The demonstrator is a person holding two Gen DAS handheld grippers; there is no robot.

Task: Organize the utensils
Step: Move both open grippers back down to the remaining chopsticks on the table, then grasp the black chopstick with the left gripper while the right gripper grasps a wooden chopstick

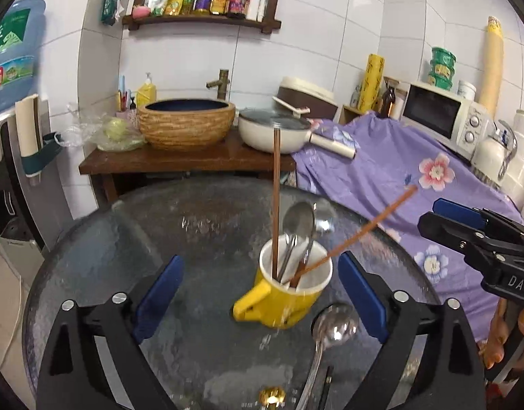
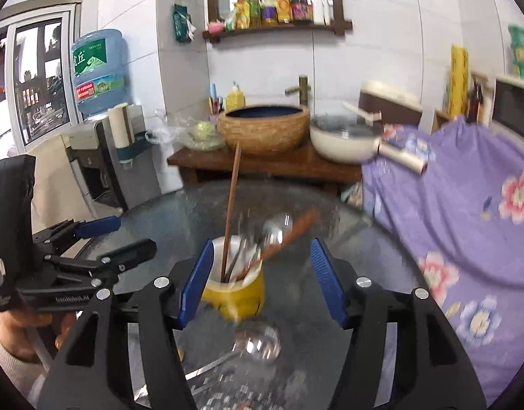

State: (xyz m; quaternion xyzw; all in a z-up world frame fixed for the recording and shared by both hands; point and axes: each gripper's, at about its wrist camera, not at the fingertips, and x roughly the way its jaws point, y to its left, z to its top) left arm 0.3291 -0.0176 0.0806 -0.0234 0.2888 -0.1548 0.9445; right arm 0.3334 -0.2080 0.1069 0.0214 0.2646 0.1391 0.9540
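Observation:
A yellow mug with a white inside stands on the round glass table. It holds two brown chopsticks and a steel spoon. A second steel spoon lies flat on the glass in front of the mug. My left gripper is open, its blue pads either side of the mug. The right wrist view shows the mug, the loose spoon and my open right gripper around the mug, holding nothing. The right gripper also shows at the right in the left wrist view.
Behind the table, a wooden stand carries a woven basin and a white pan. A purple flowered cloth covers the right side, with a microwave. A water dispenser stands at left.

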